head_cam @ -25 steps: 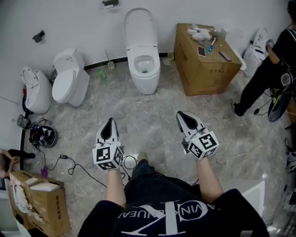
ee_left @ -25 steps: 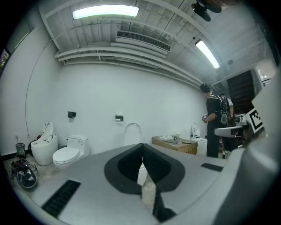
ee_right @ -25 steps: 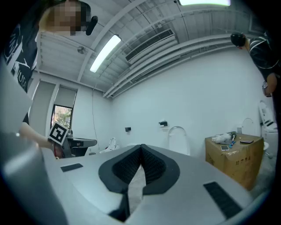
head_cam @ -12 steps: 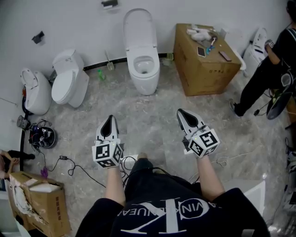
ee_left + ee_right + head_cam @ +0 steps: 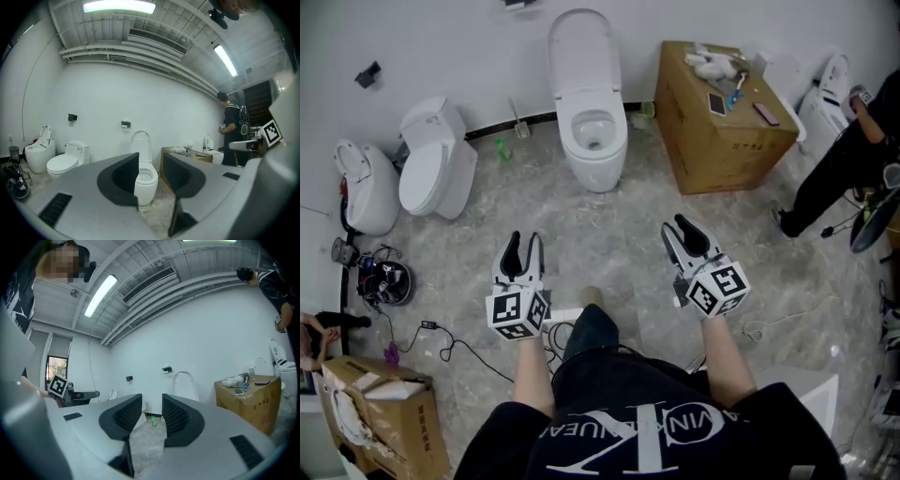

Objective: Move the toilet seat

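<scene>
Both your left claw [image 5: 519, 240] and right claw [image 5: 682, 227] are opening, empty. Step closer to the toilet seat [image 5: 619, 132] well ahead of them, then take its front edge squarely.

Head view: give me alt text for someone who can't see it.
A person holds the left gripper and right gripper above a marble floor, both jaws opening and empty, facing a white toilet with its lid raised.
</scene>
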Tool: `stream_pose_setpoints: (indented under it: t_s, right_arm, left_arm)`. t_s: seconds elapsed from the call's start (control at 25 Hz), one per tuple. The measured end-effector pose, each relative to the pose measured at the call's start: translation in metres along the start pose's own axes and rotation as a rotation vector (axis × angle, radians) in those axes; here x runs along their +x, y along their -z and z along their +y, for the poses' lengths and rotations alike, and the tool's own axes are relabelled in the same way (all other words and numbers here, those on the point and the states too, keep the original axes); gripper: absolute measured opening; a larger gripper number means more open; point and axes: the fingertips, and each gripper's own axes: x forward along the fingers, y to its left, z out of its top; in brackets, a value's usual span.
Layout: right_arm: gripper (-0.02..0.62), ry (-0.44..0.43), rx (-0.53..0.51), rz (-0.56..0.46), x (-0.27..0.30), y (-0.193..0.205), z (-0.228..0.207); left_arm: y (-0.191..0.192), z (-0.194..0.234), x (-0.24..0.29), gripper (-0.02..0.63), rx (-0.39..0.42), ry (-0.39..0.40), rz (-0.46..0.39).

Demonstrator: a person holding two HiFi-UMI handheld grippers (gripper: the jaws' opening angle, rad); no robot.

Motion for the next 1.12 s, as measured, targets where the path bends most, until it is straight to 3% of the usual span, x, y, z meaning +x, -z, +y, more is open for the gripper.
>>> stream_pose_setpoints:
  t_s: [0.76,1.12]
  right_arm:
    - [0.132,0.094,0.045,0.072,0.192,0.009,-0.084]
    - [0.133,0.105,0.064,0.087,0.253,0.021,-0.107]
  left_arm:
    - [-0.002,0.109,0.217,0.164,-0.025,0.073,0.076]
    - [0.011,0.134,0.283,0.170,-0.018,0.120,0.108]
